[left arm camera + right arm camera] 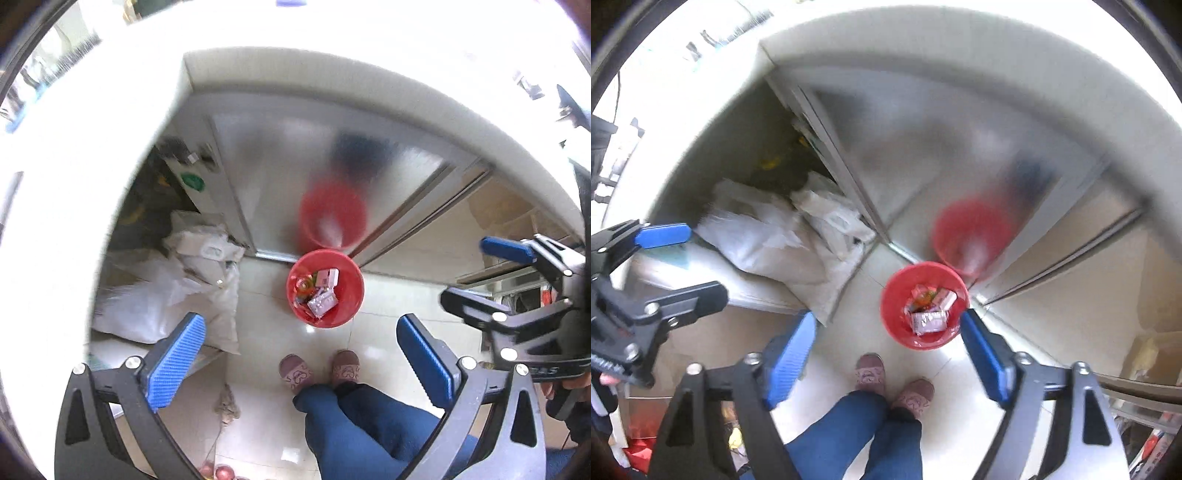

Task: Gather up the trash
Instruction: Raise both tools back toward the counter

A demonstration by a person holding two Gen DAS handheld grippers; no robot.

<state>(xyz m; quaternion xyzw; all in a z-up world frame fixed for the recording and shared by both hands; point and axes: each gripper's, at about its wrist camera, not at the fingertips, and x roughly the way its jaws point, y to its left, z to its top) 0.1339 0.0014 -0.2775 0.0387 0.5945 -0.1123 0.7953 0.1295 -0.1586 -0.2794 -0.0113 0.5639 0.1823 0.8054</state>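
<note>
A red bin (349, 295) stands on the tiled floor below, against a shiny cabinet door; it also shows in the right wrist view (897, 317). Inside lie several wrappers and small packets (319, 295), also visible in the right wrist view (929, 308). My left gripper (301, 354) is open and empty, high above the floor. My right gripper (888, 354) is open and empty, also high above the bin. Each gripper shows in the other's view, the right one (495, 269) and the left one (690, 258).
The white countertop edge (332, 70) curves above the steel cabinet doors (280, 166). White bags (192, 288) lie on the floor to the left of the bin. The person's slippered feet (321, 369) and blue trouser legs stand in front of the bin.
</note>
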